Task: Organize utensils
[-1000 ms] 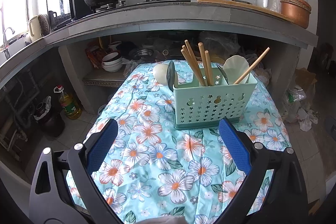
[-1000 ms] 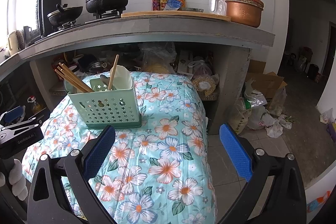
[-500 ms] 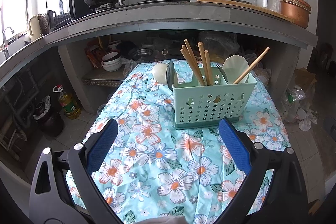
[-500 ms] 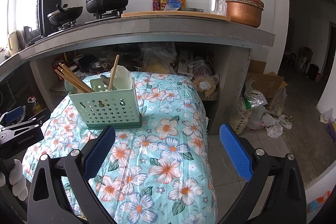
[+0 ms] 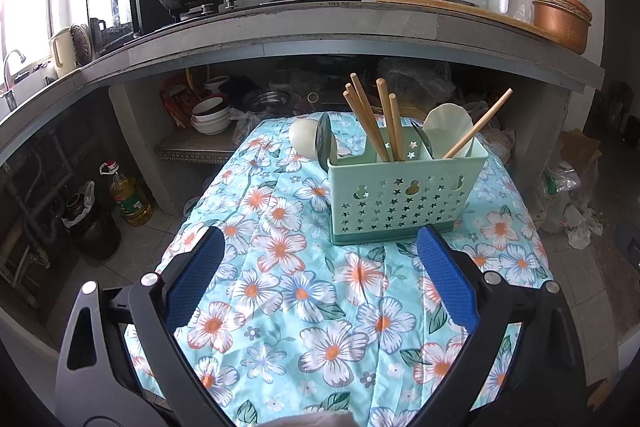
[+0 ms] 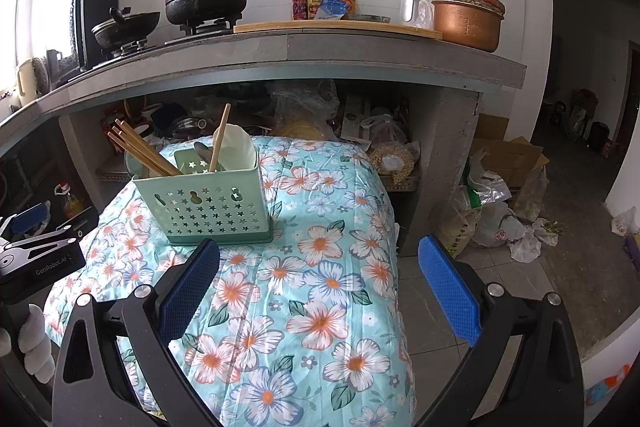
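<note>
Left gripper [image 5: 320, 247], jaws spread wide and holding nothing, above the near half of the table [image 5: 280, 307] covered in floral cloth. Right gripper [image 6: 319, 255], jaws likewise wide and empty, over the table's right edge, partly above the tiled floor [image 6: 440, 307]. Mint-green utensil caddy [image 5: 400, 199] upright toward the far end of the table, nearer the right edge than the left. Inside: wooden chopsticks [image 5: 372, 123] leaning left, one single chopstick [image 5: 478, 125] leaning right, a white spoon [image 5: 448, 125] and a metal utensil, barely visible. White bowl [image 5: 302, 139] on the cloth just behind the caddy's left end.
</note>
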`<action>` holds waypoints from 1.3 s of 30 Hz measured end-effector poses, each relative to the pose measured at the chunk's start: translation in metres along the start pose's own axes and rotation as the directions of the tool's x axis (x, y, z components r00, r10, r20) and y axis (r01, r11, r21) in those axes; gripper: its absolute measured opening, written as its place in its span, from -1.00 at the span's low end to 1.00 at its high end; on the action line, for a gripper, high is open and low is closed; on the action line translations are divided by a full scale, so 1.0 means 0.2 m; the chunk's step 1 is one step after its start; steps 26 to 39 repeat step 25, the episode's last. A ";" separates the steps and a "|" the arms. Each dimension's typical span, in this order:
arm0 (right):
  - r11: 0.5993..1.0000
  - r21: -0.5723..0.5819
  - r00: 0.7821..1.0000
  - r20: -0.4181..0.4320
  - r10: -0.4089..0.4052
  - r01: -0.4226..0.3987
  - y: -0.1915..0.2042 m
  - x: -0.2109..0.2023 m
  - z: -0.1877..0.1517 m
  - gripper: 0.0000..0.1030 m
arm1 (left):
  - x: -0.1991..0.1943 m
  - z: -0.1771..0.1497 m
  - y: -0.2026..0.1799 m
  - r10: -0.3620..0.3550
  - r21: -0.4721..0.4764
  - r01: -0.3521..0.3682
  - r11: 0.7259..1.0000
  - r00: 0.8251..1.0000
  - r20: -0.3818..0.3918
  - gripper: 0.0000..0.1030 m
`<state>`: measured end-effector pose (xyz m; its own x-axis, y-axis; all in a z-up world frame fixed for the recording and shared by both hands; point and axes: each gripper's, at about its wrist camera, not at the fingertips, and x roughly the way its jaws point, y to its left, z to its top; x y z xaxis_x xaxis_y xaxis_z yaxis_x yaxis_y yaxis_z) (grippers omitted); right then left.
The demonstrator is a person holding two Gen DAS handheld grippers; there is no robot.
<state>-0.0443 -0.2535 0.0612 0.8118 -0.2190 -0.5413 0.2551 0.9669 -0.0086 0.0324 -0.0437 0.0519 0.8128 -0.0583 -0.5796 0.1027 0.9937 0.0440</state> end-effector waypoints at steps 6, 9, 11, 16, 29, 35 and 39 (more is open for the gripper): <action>1.000 0.000 1.000 0.000 0.000 0.000 0.00 0.00 0.00 0.88 | 0.00 0.00 0.00 -0.001 0.000 0.001 1.000 1.000 -0.002 0.81; 1.000 0.000 1.000 0.000 0.001 -0.001 0.00 0.00 0.00 0.88 | 0.00 0.00 0.00 -0.001 -0.001 0.001 1.000 1.000 -0.001 0.81; 1.000 0.000 1.000 -0.001 0.001 -0.001 0.00 0.00 0.00 0.88 | 0.00 0.00 0.00 -0.001 -0.001 0.001 1.000 1.000 -0.002 0.81; 1.000 -0.001 1.000 -0.002 0.003 -0.003 0.01 0.00 0.00 0.88 | 0.00 0.00 0.00 -0.002 0.000 0.002 1.000 1.000 -0.003 0.81; 1.000 -0.001 1.000 -0.002 0.003 -0.003 0.01 0.00 0.00 0.88 | 0.00 0.00 0.00 -0.004 -0.001 0.004 1.000 1.000 -0.004 0.81; 1.000 -0.001 1.000 -0.002 0.003 -0.003 0.01 0.00 0.00 0.88 | 0.00 0.00 0.00 -0.004 -0.001 0.004 1.000 1.000 -0.004 0.81; 1.000 -0.001 1.000 -0.002 0.003 -0.003 0.01 0.00 0.00 0.88 | 0.00 0.00 0.00 -0.004 -0.001 0.004 1.000 1.000 -0.004 0.81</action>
